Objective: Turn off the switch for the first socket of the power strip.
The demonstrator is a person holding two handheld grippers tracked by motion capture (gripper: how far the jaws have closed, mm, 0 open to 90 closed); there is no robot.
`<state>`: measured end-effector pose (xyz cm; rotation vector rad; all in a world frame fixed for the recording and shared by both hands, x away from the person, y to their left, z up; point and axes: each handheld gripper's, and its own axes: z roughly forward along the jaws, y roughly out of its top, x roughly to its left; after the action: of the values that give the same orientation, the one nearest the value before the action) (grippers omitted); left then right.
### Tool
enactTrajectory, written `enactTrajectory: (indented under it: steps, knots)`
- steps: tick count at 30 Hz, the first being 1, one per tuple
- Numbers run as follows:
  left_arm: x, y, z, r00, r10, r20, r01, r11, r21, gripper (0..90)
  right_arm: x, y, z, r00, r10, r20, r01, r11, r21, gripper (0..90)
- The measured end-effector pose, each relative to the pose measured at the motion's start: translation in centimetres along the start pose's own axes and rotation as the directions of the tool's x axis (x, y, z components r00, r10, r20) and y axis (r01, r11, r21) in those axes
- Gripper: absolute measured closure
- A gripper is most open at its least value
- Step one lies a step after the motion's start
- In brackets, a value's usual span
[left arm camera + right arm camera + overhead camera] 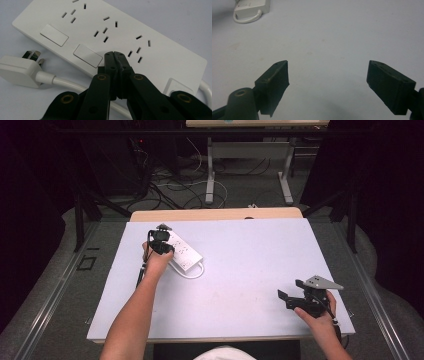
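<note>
Nearest, at the front right of the pale grey flat surface (240, 270): right hand-held gripper (328, 80), black jaws spread wide with nothing between them (bare surface beneath), well apart from everything else. Farther back on the left: left hand-held gripper (114, 53), jaws pressed together on nothing, tips just over the top face of the white rectangular plastic power strip (110, 32), near a flat rocker switch (88, 55). Beside the strip's near edge: its white moulded plug (18, 71) on a looping white cord (192, 272).
</note>
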<state>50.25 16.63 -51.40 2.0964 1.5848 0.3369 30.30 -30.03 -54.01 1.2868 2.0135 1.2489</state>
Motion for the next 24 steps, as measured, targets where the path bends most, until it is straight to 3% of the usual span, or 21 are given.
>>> enactTrajectory:
  steps: [24]
  knots:
    - [-0.06, 0.05, 0.02, 1.0000, -0.008, -0.004, 0.008, 1.0000, 0.004, 90.0, 0.02, 0.03, 0.01, 1.0000, -0.002, -0.002, 0.002, 1.000, -0.003, 17.3]
